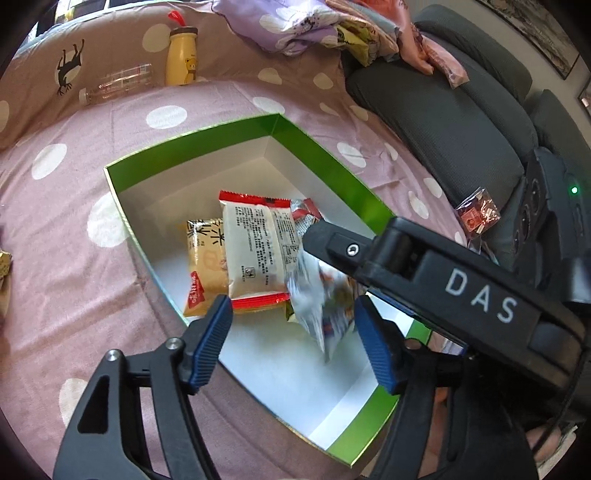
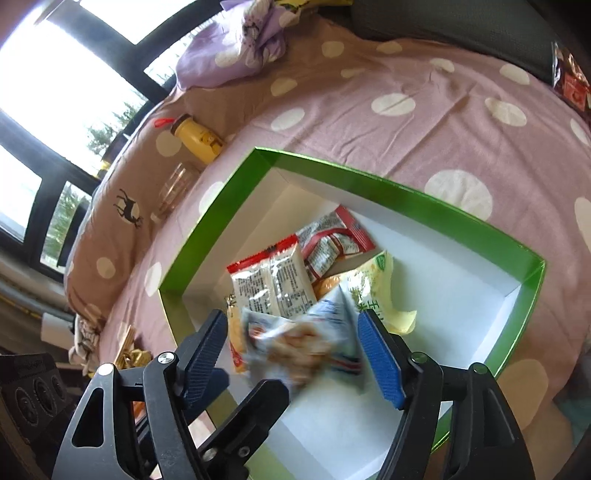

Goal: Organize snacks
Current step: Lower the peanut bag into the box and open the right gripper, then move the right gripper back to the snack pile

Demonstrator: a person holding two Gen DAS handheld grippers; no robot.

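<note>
A green box (image 1: 192,138) with a white inside lies on the polka-dot bed and holds several snack packs: a white pack with red ends (image 1: 255,254), an orange pack (image 1: 203,273) and a red and silver pack (image 1: 304,214). A blurred silver-blue snack bag (image 1: 321,306) is in the air over the box, between the open fingers of my right gripper (image 2: 291,350). The bag (image 2: 306,339) touches neither pad that I can see. My left gripper (image 1: 293,332) is open and empty above the box's near side. The box also shows in the right wrist view (image 2: 406,195).
A yellow bear bottle (image 1: 181,55) and a clear bottle (image 1: 118,83) lie by the pillow at the back. A red snack pack (image 1: 478,214) rests by the grey sofa cushion (image 1: 443,122). Gold-wrapped items (image 2: 129,354) lie left of the box. Purple bedding (image 1: 280,22) is heaped behind.
</note>
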